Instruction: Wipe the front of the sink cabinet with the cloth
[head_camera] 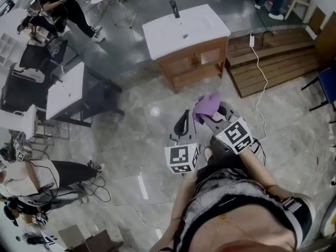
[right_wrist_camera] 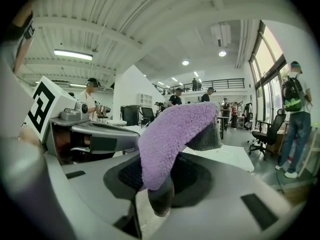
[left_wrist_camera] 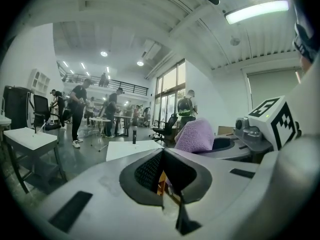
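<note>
Right gripper [right_wrist_camera: 157,194]: jaws closed on one end of the cloth, which is pinched between them.
Cloth [right_wrist_camera: 172,134]: purple and fluffy, arching up and forward out of the jaws with its far end hanging free. It is in the air and touches nothing else.
Left gripper [left_wrist_camera: 167,186]: jaws together with nothing between them, held just beside the right gripper at about the same height.
Floor [head_camera: 142,125]: an open stretch of grey tile lies between the person and the cabinet.
Cabinet [head_camera: 195,63]: wooden, under a white sink [head_camera: 184,28], well ahead of both grippers, with its two-door front facing the person.
Done: the cloth is in hand.
Left: all of the wiping, by the look of it. The cloth is well apart from the cabinet front, so the approach comes first, then the passes over the doors.
</note>
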Action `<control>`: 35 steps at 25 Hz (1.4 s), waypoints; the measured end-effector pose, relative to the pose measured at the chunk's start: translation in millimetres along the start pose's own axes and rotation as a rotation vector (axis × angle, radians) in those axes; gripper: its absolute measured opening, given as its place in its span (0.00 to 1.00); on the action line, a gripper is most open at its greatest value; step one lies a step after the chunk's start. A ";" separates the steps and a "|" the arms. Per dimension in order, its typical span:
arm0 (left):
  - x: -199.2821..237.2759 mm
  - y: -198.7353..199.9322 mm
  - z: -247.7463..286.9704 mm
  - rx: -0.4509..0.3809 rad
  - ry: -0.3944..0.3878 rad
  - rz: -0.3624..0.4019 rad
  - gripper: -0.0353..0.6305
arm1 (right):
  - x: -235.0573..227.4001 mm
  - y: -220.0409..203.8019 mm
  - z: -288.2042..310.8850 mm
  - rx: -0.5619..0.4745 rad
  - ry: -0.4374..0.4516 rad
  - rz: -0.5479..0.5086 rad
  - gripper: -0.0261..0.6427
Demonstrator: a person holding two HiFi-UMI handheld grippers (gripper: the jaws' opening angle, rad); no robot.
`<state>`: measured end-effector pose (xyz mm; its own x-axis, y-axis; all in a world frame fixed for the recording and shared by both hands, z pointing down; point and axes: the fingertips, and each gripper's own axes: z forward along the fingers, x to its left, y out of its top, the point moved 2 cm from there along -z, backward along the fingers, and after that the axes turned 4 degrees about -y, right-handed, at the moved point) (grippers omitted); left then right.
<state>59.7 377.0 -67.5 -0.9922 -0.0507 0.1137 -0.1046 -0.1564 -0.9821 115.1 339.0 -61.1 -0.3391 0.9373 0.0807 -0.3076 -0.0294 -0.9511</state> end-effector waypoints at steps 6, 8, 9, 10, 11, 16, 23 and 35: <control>20.0 -3.0 17.4 0.017 0.002 -0.035 0.05 | -11.3 4.8 23.3 -0.002 0.012 0.019 0.28; 28.5 -3.9 28.6 0.017 0.005 -0.049 0.05 | -19.2 3.7 34.7 0.006 0.020 0.019 0.28; 32.7 -3.9 35.0 0.017 0.007 -0.056 0.05 | -24.2 2.6 41.2 0.012 0.025 0.019 0.28; 36.8 -3.1 41.7 0.016 0.009 -0.062 0.05 | -29.8 2.0 47.9 0.019 0.031 0.019 0.28; 40.8 -1.6 48.6 0.015 0.011 -0.064 0.05 | -35.4 2.3 54.6 0.025 0.037 0.020 0.28; 62.6 12.2 84.5 0.019 0.029 -0.052 0.05 | -61.0 12.4 86.6 0.039 0.081 0.021 0.29; 89.2 32.1 124.4 0.013 0.076 -0.025 0.05 | -96.3 29.2 126.1 0.014 0.120 0.019 0.28; 110.2 38.4 178.1 -0.002 0.145 -0.040 0.05 | -147.8 36.5 166.6 0.014 0.164 -0.021 0.28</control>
<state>-41.6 189.7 -66.0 -0.9866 0.0989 0.1296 -0.1438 -0.1539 -0.9776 5.8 141.5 -58.1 -0.1827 0.9819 0.0495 -0.3261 -0.0130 -0.9453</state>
